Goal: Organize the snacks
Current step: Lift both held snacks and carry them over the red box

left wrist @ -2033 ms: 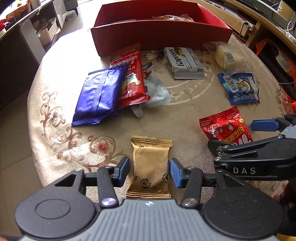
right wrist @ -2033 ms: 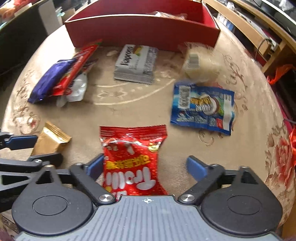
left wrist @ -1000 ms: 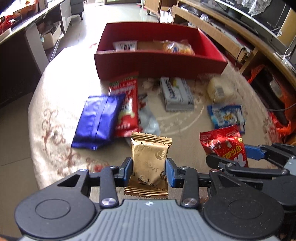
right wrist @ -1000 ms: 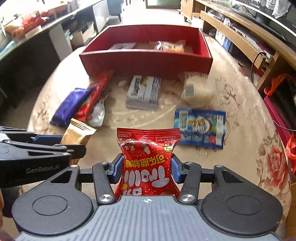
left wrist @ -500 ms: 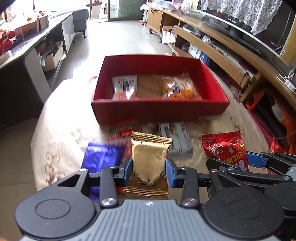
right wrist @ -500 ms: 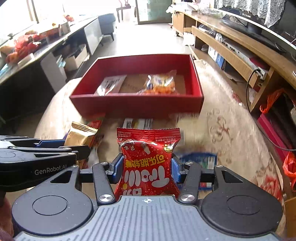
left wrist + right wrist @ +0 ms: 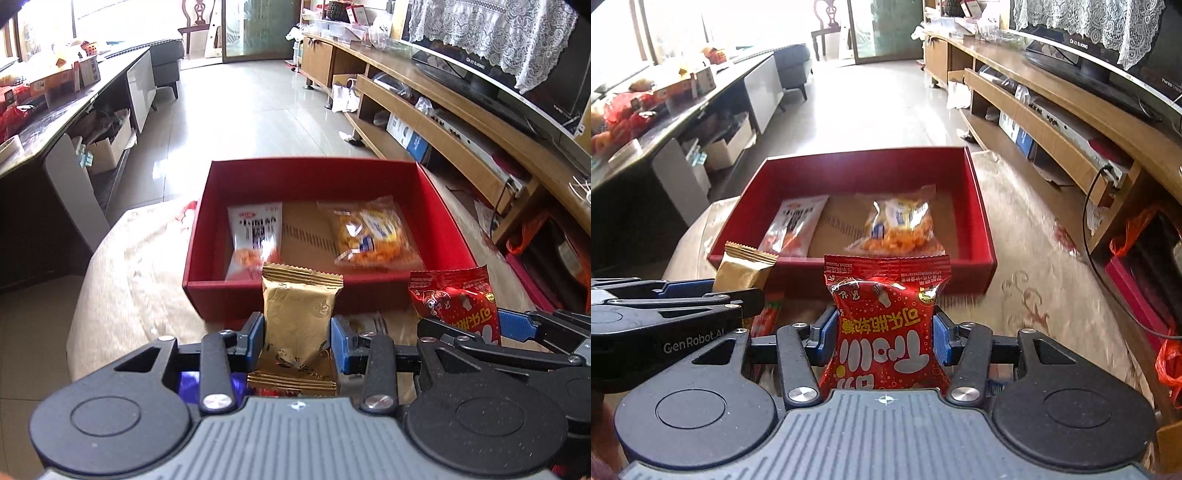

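Two light, crinkly packets are held clenched mid-body above the surface just short of the red box [image 7: 258,295]: gold snack packet [image 7: 299,317] in left gripper [image 7: 297,341] jaws, red candy packet [image 7: 886,325] in right gripper [image 7: 884,341] jaws.

A gold foil snack packet [image 7: 300,317], crimped at both ends, stands upright, pinched at its sides, raised just before the near wall of the red box [image 7: 448,221]. Beside it on the right a red gummy candy bag [image 7: 886,325] with white lettering is held the same way, its print upside down. In the box lie a white snack packet [image 7: 255,236] at left and a clear bag of orange snacks [image 7: 369,232] at right, flat on the cardboard floor.
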Demonstrator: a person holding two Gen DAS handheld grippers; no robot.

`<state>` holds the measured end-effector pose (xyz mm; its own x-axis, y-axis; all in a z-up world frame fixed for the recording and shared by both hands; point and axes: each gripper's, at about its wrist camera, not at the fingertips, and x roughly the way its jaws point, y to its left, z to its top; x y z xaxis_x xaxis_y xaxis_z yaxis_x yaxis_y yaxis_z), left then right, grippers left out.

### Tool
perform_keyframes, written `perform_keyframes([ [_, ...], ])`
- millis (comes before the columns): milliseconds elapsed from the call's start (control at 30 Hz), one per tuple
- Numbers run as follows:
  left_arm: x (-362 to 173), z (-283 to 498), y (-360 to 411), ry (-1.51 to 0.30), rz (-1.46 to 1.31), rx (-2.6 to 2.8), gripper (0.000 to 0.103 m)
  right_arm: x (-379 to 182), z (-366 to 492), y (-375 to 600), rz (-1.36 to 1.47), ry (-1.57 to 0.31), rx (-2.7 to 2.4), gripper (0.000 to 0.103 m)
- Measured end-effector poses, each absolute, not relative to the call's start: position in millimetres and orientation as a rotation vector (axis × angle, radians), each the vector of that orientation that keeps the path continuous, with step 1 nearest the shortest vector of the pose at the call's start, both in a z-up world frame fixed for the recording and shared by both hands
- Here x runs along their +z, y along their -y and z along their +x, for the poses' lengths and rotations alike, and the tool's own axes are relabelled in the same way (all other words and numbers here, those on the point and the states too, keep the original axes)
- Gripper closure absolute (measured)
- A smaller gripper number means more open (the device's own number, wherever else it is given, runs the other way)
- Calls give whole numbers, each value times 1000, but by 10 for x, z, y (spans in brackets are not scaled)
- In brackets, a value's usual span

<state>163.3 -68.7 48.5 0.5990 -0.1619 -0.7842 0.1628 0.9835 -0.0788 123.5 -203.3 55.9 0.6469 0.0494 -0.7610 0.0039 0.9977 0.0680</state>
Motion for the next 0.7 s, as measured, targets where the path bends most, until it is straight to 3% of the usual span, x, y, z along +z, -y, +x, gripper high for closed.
perform_keyframes([
  [700, 518, 2381, 784, -858, -17, -136, 71, 632, 1976, 2081, 64, -817, -2, 45],
])
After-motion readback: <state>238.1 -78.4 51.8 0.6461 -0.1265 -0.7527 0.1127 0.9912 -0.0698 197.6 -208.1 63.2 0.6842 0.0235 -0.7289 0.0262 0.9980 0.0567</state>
